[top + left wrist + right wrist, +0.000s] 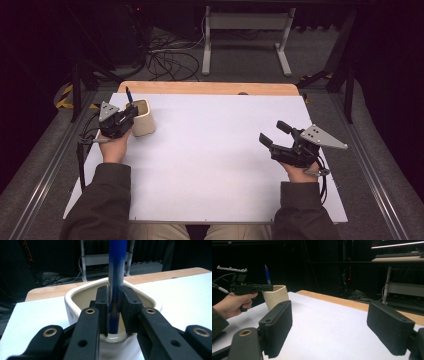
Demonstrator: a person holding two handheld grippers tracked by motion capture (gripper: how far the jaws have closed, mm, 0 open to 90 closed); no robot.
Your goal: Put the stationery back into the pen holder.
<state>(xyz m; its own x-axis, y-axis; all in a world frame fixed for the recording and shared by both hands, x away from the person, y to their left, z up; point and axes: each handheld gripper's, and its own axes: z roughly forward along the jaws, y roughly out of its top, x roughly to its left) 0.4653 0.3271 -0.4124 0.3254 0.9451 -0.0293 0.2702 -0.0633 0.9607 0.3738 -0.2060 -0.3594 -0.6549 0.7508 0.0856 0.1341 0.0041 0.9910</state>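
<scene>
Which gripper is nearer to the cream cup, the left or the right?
Left. The left gripper is at the cream cup, its fingers holding a blue pen over the opening. The right gripper is far across the table, open.

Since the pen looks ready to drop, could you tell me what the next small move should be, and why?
Probably open the left tongs a little to let the blue pen go. They are shut on it, it stands upright, and its lower end already hangs inside the mouth of the cream cup, so it should settle in. The right tongs rest open and apart.
</scene>
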